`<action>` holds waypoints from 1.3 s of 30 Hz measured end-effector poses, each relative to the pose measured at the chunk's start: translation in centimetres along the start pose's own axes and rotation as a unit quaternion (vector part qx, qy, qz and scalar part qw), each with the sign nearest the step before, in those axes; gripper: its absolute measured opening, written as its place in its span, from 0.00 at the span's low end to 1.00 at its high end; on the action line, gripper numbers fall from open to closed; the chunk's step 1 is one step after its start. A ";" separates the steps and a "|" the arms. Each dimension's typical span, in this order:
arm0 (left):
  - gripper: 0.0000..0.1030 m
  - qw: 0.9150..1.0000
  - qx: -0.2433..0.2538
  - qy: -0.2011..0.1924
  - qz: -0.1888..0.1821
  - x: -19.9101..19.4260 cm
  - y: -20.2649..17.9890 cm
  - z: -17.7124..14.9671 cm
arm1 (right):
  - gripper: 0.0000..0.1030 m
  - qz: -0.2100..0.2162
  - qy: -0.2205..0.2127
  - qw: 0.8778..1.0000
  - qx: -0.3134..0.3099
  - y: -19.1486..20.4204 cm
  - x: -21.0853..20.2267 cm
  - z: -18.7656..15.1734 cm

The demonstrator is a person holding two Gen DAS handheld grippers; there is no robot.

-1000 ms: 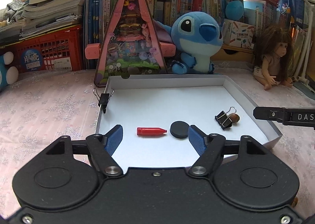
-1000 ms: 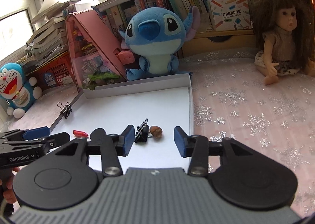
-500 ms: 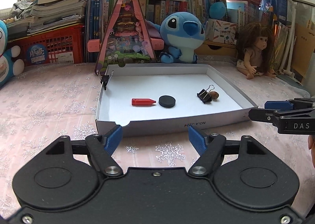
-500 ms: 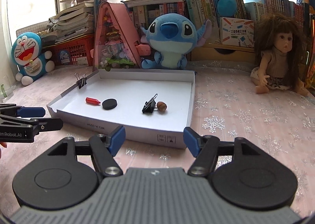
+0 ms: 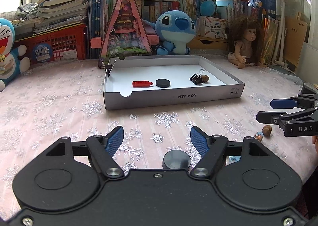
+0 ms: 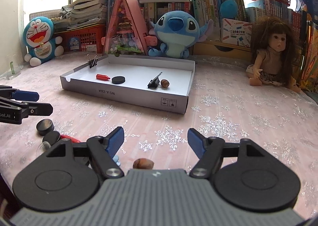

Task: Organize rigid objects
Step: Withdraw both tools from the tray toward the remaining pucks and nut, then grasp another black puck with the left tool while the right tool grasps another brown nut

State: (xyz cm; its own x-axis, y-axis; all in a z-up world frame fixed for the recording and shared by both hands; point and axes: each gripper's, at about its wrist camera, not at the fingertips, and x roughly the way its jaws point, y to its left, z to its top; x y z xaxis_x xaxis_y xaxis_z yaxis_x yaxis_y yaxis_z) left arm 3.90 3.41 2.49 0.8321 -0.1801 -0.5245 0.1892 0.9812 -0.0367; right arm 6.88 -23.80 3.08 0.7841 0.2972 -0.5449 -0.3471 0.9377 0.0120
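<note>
A brown nut (image 6: pixel 143 163) lies loose on the tablecloth at the bottom centre of the right wrist view, between and just short of the right gripper (image 6: pixel 156 140), whose blue fingers stand spread, having just been opening, with nothing pinched. In the left wrist view, a black disc (image 5: pixel 176 159) sits likewise inside the left gripper (image 5: pixel 157 138), fingers spread, empty. The white tray (image 5: pixel 173 98) lies beyond, mid-frame.

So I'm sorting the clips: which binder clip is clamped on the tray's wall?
The binder clip at the far left corner of the tray; the other binder clip lies loose on the floor beside a nut.
</note>
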 end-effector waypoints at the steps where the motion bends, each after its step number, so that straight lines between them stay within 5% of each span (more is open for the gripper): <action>1: 0.70 1.000 0.001 -0.003 -0.002 -0.3 0.0 -0.2 | 0.79 0.003 0.001 1.000 -0.003 0.0 -0.3 -0.2; 12: 0.70 1.000 0.021 -0.001 -0.007 -1.5 0.3 -3.1 | 0.80 -0.001 0.014 1.000 -0.021 0.1 -1.4 -2.4; 34: 0.48 0.999 0.043 -0.003 -0.005 -0.2 -1.5 -4.0 | 0.80 -0.004 0.005 1.000 -0.022 1.2 -0.9 -3.4; 39: 0.40 0.999 0.048 -0.007 -0.009 -0.1 -1.8 -4.0 | 0.67 0.002 0.002 1.000 -0.022 1.2 -1.2 -3.7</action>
State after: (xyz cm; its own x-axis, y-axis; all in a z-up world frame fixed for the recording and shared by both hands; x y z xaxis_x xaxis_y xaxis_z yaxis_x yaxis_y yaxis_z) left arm 1.41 1.93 -0.81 0.8354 -0.1990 -0.5124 0.2524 0.9670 0.0358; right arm 3.62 -23.71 0.70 0.7806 0.3005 -0.5480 -0.3727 0.9277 -0.0224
